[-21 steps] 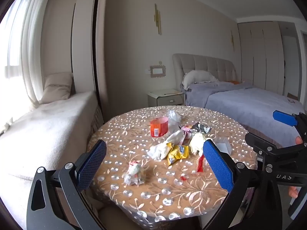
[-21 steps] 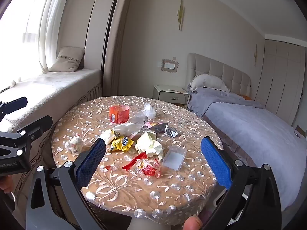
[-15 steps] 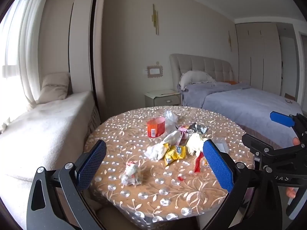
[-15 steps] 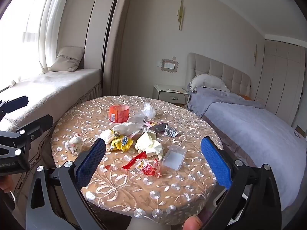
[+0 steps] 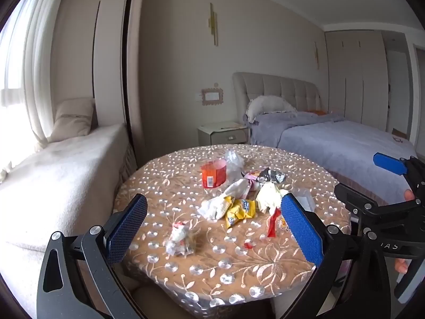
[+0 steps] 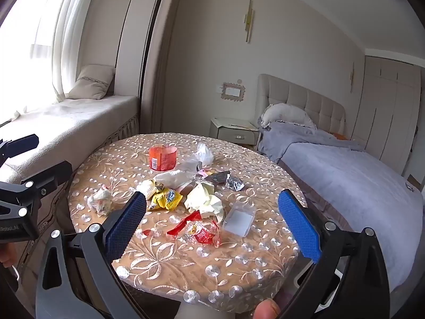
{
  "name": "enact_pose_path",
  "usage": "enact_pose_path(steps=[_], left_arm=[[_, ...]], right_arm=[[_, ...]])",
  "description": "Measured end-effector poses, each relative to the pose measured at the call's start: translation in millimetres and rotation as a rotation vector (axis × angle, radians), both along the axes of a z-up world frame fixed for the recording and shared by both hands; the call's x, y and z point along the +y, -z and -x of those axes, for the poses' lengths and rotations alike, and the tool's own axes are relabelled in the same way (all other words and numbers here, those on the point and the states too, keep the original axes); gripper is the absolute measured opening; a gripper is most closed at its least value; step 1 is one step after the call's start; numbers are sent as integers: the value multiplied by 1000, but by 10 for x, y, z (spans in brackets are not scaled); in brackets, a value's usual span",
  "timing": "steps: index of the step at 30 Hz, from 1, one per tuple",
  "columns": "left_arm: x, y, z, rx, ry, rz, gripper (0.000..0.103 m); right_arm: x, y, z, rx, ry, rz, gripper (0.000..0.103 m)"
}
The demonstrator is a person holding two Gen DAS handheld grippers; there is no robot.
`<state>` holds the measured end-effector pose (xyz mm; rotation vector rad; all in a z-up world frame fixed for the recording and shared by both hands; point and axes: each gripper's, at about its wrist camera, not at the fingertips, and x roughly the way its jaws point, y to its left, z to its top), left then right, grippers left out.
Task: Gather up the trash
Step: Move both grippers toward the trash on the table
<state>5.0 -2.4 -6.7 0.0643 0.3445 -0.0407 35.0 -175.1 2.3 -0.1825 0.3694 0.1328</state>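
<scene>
— Where is the trash?

— It lies on the round table (image 6: pixel 202 273) in front of me, on a patterned cloth. At the back stands a red cup (image 6: pixel 162 158) with a clear plastic bag (image 6: pixel 204 154) just beside it. Nearer sit a white tissue (image 6: pixel 174 177), a yellow wrapper (image 6: pixel 166 198), a pale crumpled paper (image 6: pixel 204 199) and a silver foil wrapper (image 6: pixel 225 179). Closest to me are a red wrapper (image 6: pixel 198 230) and a clear plastic tray (image 6: pixel 239 219). One crumpled wrapper (image 5: pixel 179 238) lies apart on the left side.

— And your tools?

— My left gripper (image 5: pixel 212 230) has its jaws wide apart with nothing between them. My right gripper (image 6: pixel 212 226) is the same, spread wide and holding nothing. Both hang over the near edge of the table, clear of the trash.

— What is around it?

— A bed (image 6: pixel 345 175) to the right, a nightstand (image 6: pixel 233 131) behind, a window seat (image 6: pixel 69 122) to the left.
</scene>
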Motion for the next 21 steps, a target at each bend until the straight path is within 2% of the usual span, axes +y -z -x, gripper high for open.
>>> enact_pose_path(steps=[21], left_arm=[[39, 167, -202, 39, -9, 2, 99]], right_arm=[[21, 132, -225, 48, -12, -18, 99]])
